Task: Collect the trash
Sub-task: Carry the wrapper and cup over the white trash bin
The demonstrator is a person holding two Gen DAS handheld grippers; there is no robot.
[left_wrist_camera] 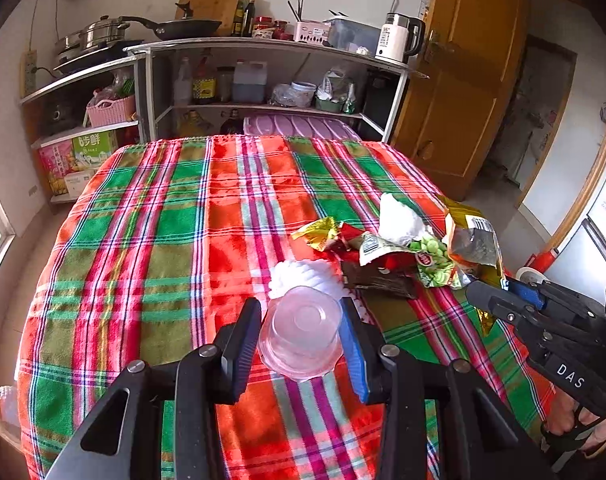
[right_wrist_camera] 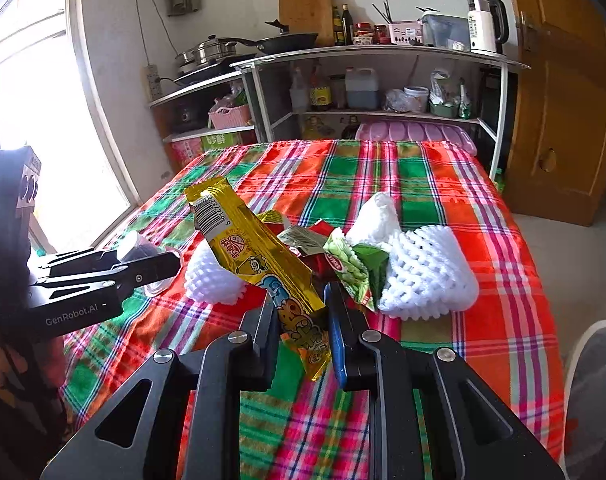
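1. The left gripper (left_wrist_camera: 301,334) is clenched on a clear, soft-pink plastic cup (left_wrist_camera: 301,336), its pads pressing the cup's sides. The cup seems to be held just clear of the red-and-green plaid tablecloth (left_wrist_camera: 151,240), beside a white foam fruit net (left_wrist_camera: 303,278).
2. The right gripper (right_wrist_camera: 303,326) grasps a long gold foil snack wrapper (right_wrist_camera: 259,258) by its lower end. The wrapper juts up and away over the table, and the pads are pinched on the foil.
3. Judged from this, the step in hand is the carry-off: each hand has one piece of trash picked up and free of the pile.
4. Left on the cloth are crumpled red and green snack wrappers (right_wrist_camera: 343,264) and a second white foam fruit net (right_wrist_camera: 423,276), lying close together.
5. The next move calls for taking both pieces to a bin. A pale mesh-sided container (right_wrist_camera: 595,392) shows at the right view's lower edge; whether it is the bin cannot be told.
6. The thin cup could buckle, so the grip should stay light.
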